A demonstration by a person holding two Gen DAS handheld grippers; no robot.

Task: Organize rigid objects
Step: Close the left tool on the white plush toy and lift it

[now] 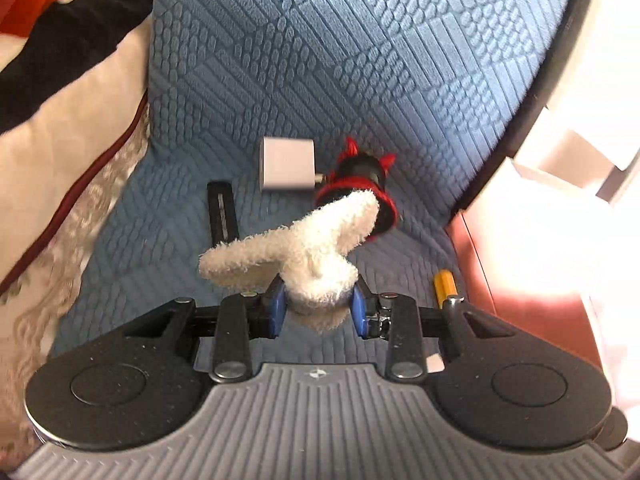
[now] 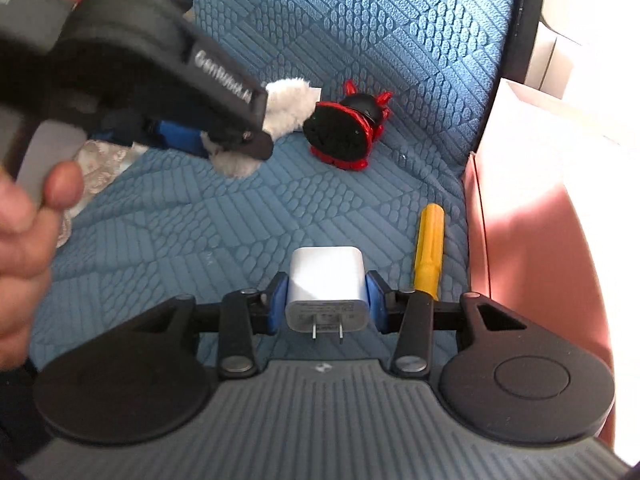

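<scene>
My left gripper (image 1: 319,308) is shut on a white fluffy plush piece (image 1: 304,252) and holds it above the blue quilted seat (image 1: 360,60). Beyond it lie a white charger (image 1: 287,165), a black and red plush toy (image 1: 360,178), a black flat bar (image 1: 222,212) and a yellow pen (image 1: 445,284). My right gripper (image 2: 326,300) is shut on a white plug charger (image 2: 326,292), prongs toward the camera. The left gripper (image 2: 224,136) with the white plush (image 2: 286,108) shows in the right wrist view, near the black and red toy (image 2: 348,132). A yellow pen (image 2: 429,252) lies to the right.
A cream cushion with dark red piping (image 1: 72,160) and black and red fabric (image 1: 36,4) lie at the left. A pink armrest (image 2: 532,260) bounds the seat on the right. A hand (image 2: 24,232) holds the left gripper.
</scene>
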